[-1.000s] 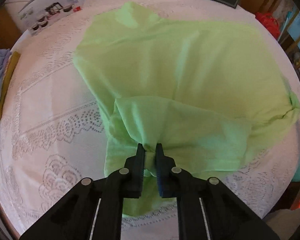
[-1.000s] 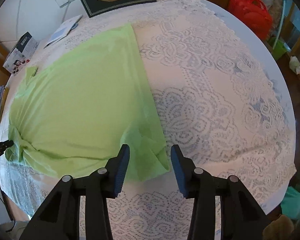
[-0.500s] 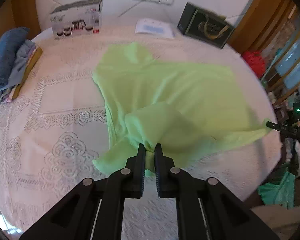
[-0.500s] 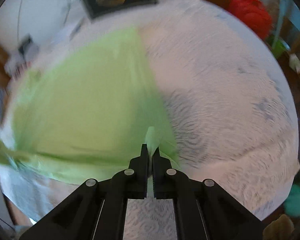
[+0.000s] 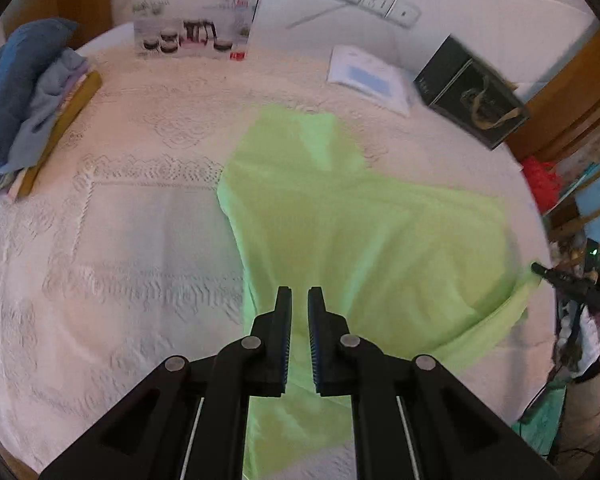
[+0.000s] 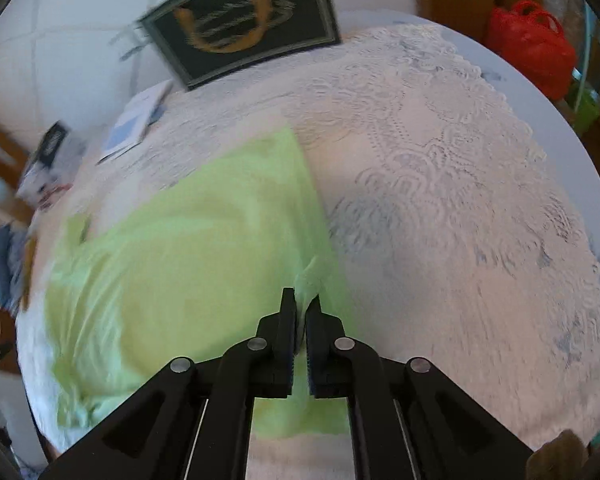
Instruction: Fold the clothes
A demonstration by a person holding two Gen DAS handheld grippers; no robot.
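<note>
Closest to the cameras, both grippers are clamped on the lime green shirt (image 5: 372, 240): left gripper (image 5: 299, 294) pinching one corner, right gripper (image 6: 301, 298) the other, that edge lifted off the lace tablecloth (image 6: 460, 200). Long axis runs away toward the dark box (image 6: 244, 28)

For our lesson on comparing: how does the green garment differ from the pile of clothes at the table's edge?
The green garment is one single-coloured piece; the clothes pile mixes blue, grey and mustard pieces. The green garment is spread wide across the lace tablecloth; the clothes pile is heaped at its edge. Both are fabric.
</note>
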